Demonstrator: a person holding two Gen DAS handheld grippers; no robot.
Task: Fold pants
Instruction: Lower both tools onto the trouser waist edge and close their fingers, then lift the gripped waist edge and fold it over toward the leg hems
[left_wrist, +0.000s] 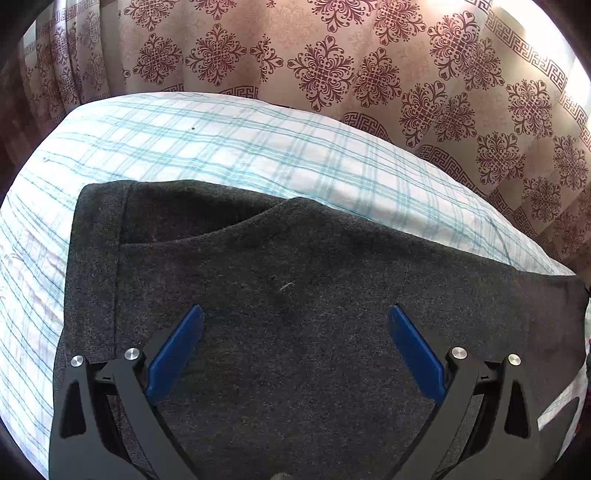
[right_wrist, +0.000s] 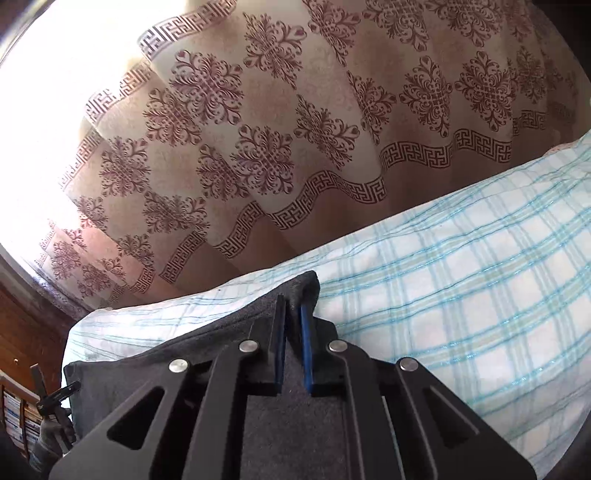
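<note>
Dark grey pants (left_wrist: 295, 280) lie flat on a white bed sheet with blue checks (left_wrist: 207, 140), waistband and a pocket opening at the left. My left gripper (left_wrist: 295, 314) is open, its blue pads spread wide just above the fabric, holding nothing. In the right wrist view my right gripper (right_wrist: 293, 306) is shut on a raised edge of the pants (right_wrist: 258, 310), with the cloth pinched between the blue pads and pulled up from the sheet (right_wrist: 461, 280).
A beige curtain with maroon floral print (left_wrist: 369, 66) hangs right behind the bed. Bright window light shows at the upper left of the right wrist view (right_wrist: 55, 74). Wooden furniture and a shelf (right_wrist: 18, 406) stand at the lower left.
</note>
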